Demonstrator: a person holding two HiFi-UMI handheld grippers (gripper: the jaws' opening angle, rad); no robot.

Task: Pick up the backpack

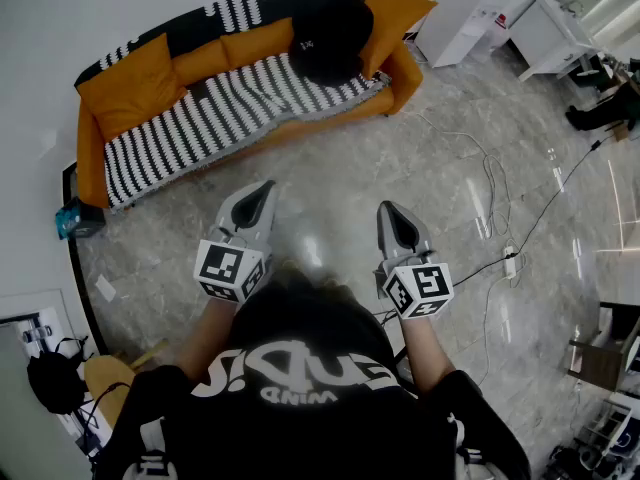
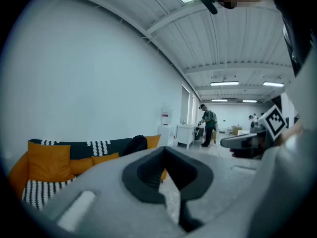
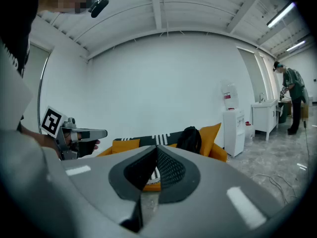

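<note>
While the black backpack (image 1: 330, 33) sits at the right end of the sofa (image 1: 88, 158), my left tongs (image 1: 262, 193) and right tongs (image 1: 392, 213) are pinched closed

- Holding the left gripper (image 1: 262, 190) out ahead, tipped slightly downward, jaws pressed together with nothing between them
- Holding the right gripper (image 1: 392, 211) alongside it, not touching, roughly parallel, same slight downward tilt, jaws closed and empty
- Reaching forward with both forearms (image 1: 203, 340) bare below black sleeves

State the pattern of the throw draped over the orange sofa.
Black-and-white stripes; the throw shows best in the head view.
</note>
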